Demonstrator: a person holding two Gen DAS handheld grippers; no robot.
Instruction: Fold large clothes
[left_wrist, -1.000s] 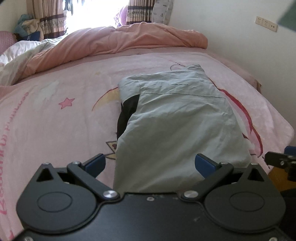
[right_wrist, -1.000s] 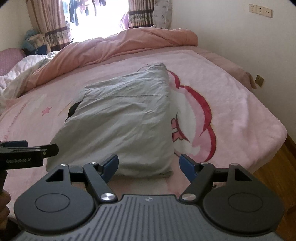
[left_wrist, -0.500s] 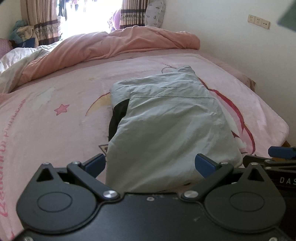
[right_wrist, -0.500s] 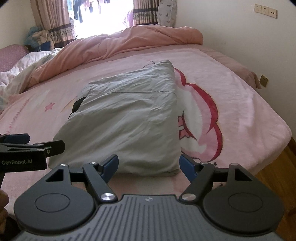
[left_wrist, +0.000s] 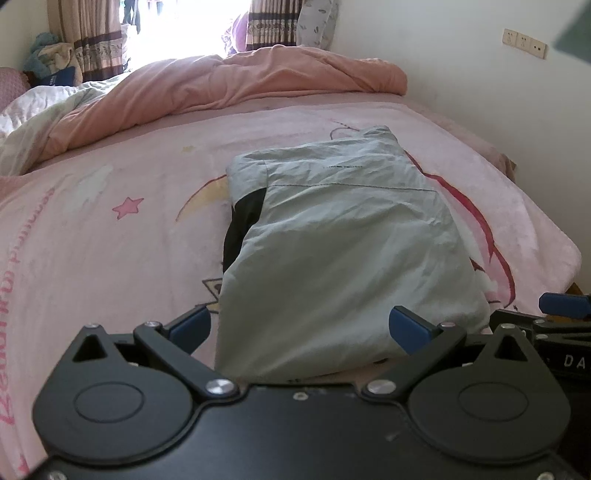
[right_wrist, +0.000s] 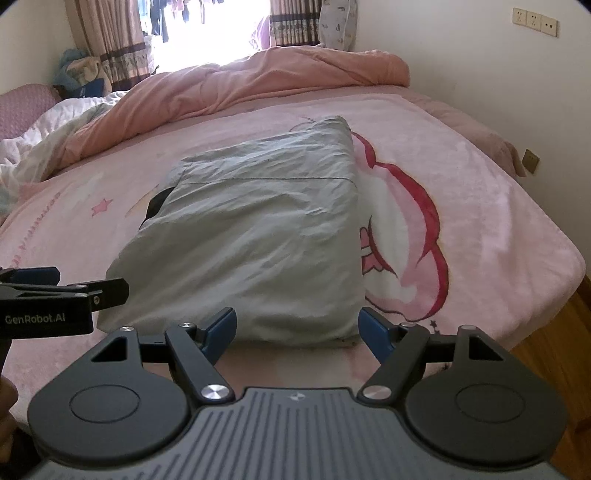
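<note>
A pale grey-green garment (left_wrist: 340, 243) lies folded into a thick rectangle on the pink bed blanket (left_wrist: 92, 240), with a black inner layer showing at its left edge. It also shows in the right wrist view (right_wrist: 258, 236). My left gripper (left_wrist: 301, 326) is open and empty, its blue pads astride the garment's near edge. My right gripper (right_wrist: 297, 328) is open and empty, just short of the garment's near right corner. Each gripper appears at the side of the other's view.
A bunched salmon duvet (left_wrist: 221, 88) and a white quilt (left_wrist: 29, 122) lie across the far side of the bed. A wall (left_wrist: 480, 74) runs along the right. The bed's right edge drops to a wooden floor (right_wrist: 554, 339).
Both grippers have shifted slightly, so the garment sits a little differently in each view. Both stay open and the garment has not moved.
</note>
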